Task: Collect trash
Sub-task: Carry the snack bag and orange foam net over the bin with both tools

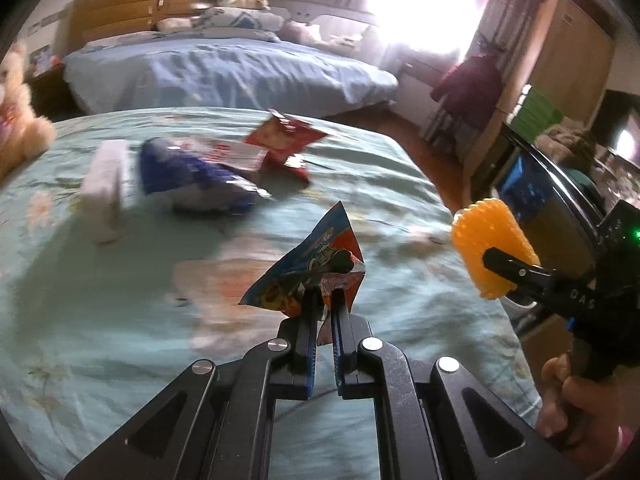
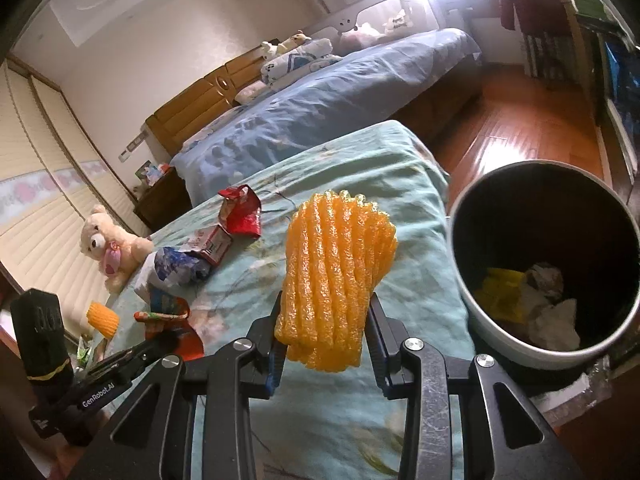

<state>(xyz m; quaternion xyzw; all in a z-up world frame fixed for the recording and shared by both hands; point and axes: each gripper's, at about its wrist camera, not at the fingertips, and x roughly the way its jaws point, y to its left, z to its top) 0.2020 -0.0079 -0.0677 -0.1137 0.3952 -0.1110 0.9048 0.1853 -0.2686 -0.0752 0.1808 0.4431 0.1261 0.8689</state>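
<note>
- My left gripper [image 1: 326, 300] pinched the snack wrapper [image 1: 310, 268] tight, lifted clear of the bed [image 1: 120, 300].
- My right gripper [image 2: 326, 320] squeezed the orange foam net [image 2: 336, 272], near the trash bin [image 2: 472, 308] for dropping.

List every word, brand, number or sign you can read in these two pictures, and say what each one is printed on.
"GenRobot.AI": on the black arm of the left claw, seen from the right wrist view.
"DAS": letters on the black arm of the right claw, seen from the left wrist view; the rest is cut off.
Snack wrapper held in the left claw: cartoon print, words blurred.
Red packet, small red-and-white box and blue bag on the bedspread: print too small to read.
</note>
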